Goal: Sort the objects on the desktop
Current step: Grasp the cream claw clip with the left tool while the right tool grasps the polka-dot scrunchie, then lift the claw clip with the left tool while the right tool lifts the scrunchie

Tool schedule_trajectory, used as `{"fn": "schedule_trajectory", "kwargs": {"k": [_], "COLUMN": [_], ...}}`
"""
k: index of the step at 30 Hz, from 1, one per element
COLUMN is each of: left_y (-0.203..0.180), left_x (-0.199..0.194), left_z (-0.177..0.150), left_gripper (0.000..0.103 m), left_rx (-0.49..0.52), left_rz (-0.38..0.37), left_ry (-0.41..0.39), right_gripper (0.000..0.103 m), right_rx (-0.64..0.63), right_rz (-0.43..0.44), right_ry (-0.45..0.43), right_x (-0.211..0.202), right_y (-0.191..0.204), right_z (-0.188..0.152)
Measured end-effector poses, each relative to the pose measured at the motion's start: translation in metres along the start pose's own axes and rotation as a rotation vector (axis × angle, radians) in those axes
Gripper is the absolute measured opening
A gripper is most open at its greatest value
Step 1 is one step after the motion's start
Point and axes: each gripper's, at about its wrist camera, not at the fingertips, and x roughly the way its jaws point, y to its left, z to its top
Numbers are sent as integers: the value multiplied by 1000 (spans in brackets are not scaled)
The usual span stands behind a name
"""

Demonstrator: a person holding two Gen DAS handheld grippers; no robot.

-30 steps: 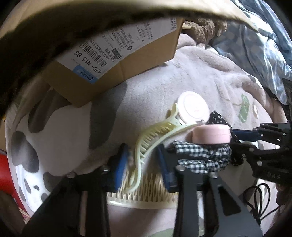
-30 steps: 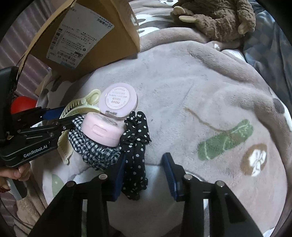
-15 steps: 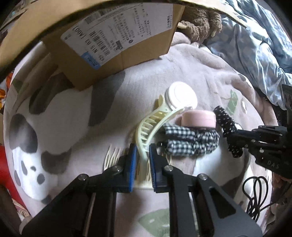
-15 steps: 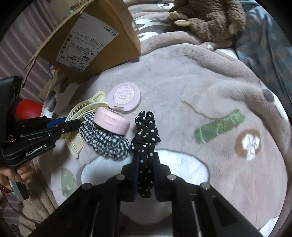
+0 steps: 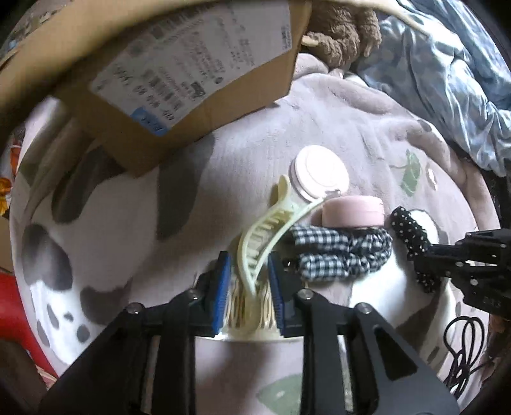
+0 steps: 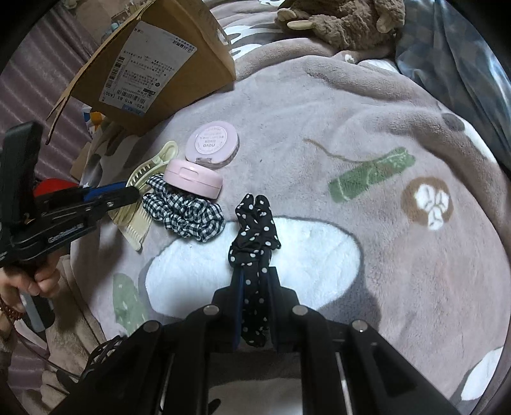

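Observation:
A cream hair claw (image 5: pixel 265 230) lies on the grey blanket (image 5: pixel 319 105), over a cream comb (image 5: pixel 252 322). My left gripper (image 5: pixel 247 271) straddles the claw's lower arm. Its jaws are opening, and a small gap shows at each blue pad. Right of the claw lie a checked scrunchie (image 5: pixel 338 255) and two round pink compacts (image 5: pixel 351 212). My right gripper (image 6: pixel 255 281) is shut on a black polka-dot scrunchie (image 6: pixel 254 230), which trails forward onto the blanket, apart from the checked scrunchie (image 6: pixel 185 214). The left gripper (image 6: pixel 127 193) reaches in from the left of the right wrist view.
A cardboard box (image 6: pixel 159 64) with a shipping label stands tilted behind the pile. A brown plush toy (image 6: pixel 345 19) lies at the back, with blue bedding (image 5: pixel 447 79) to the right. A black cable (image 5: pixel 463 344) lies by the blanket's near right edge.
The right jaws shut on the polka-dot scrunchie and drew it away from the pile. The left jaws closed in on the hair claw, then spread a little again.

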Motion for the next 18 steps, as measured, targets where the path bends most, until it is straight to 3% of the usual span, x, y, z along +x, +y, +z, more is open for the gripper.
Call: {"fn": "schedule_trajectory", "kwargs": {"k": [5,12,15,18], "left_y": [-7,-3,-1,-6], "left_x": [14,17,16,13], "left_z": [8,11,9,5], "left_gripper": [37,38,23,19], "left_rx": [35,28,3,17], "left_rz": [54,24,-14,-5], "left_ry": [13,27,20,0], "right_gripper": [13,17,19,19], "right_rx": [-11,-6,-10,-15], "right_rz": [-18,-22,-25,-34], "right_ry": [-2,11,24,25], "right_x": [2,10,14,15], "right_y": [0,1,2,4], "right_z": [3,7,6,7]}}
